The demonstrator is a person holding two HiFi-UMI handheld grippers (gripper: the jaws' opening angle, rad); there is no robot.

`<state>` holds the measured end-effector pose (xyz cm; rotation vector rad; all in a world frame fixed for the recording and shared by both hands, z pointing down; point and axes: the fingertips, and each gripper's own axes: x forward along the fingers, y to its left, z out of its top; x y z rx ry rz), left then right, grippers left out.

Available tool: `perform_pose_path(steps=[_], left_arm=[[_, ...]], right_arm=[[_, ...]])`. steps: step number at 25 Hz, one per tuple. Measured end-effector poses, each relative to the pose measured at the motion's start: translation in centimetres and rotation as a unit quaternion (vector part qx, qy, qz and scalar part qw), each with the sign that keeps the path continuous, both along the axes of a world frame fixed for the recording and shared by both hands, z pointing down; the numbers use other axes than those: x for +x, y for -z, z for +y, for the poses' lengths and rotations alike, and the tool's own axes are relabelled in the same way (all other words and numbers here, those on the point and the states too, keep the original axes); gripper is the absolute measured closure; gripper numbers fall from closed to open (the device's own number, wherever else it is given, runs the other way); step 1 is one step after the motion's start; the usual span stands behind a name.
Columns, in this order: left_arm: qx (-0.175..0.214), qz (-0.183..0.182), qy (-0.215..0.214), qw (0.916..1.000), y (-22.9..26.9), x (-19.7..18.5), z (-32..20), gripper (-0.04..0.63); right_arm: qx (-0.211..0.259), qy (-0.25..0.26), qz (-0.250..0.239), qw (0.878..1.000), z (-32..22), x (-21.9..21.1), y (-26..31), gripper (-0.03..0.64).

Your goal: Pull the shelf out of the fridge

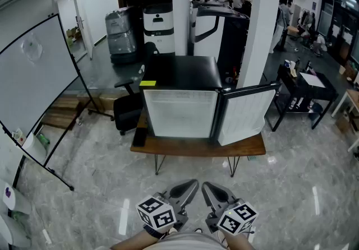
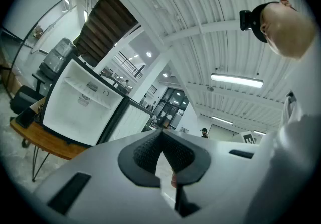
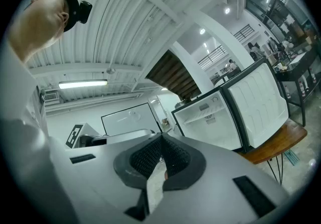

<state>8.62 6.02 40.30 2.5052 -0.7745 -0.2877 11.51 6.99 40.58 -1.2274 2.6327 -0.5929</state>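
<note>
A black mini fridge (image 1: 179, 111) stands on a wooden table (image 1: 196, 147), its door (image 1: 244, 113) swung open to the right and its white inside facing me. A white shelf (image 2: 88, 87) crosses the upper part of the inside; the shelf (image 3: 208, 112) also shows in the right gripper view. My left gripper (image 1: 193, 183) and right gripper (image 1: 206, 185) hang side by side near my body, well short of the table. Both are shut with nothing between the pads, as the left gripper (image 2: 161, 132) and right gripper (image 3: 161, 137) views confirm.
A whiteboard on a stand (image 1: 33, 75) leans at the left. A black office chair (image 1: 128, 111) sits by the table's left end and a black cart (image 1: 305, 89) at the right. White pillars (image 1: 261, 24) rise behind the fridge. A dark flat object (image 1: 139, 137) lies on the table.
</note>
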Motion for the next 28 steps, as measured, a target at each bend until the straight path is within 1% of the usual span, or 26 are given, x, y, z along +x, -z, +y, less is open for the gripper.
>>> perform_pose_path(steps=[10, 14, 17, 21, 28], left_arm=[[-0.007, 0.007, -0.002, 0.9999, -0.1, -0.4, -0.5, 0.589], [-0.008, 0.008, 0.003, 0.9999, -0.4, -0.9, -0.5, 0.589], [-0.005, 0.004, 0.01, 0.9999, -0.4, -1.9, -1.0, 0.589], [0.003, -0.005, 0.014, 0.9999, -0.4, -3.5, -2.0, 0.589], [0.008, -0.013, 0.018, 0.9997, -0.8, -7.0, -3.1, 0.589]], right_arm=[[-0.006, 0.003, -0.001, 1.0, -0.3, -0.4, -0.3, 0.597], [-0.019, 0.019, -0.021, 0.999, -0.2, -1.2, -0.6, 0.595], [-0.02, 0.014, -0.029, 0.999, -0.4, -1.6, -0.5, 0.595], [-0.016, 0.007, -0.029, 0.999, -1.1, -2.8, -0.3, 0.595], [-0.01, 0.003, -0.021, 1.0, -2.1, -6.5, -0.2, 0.595]])
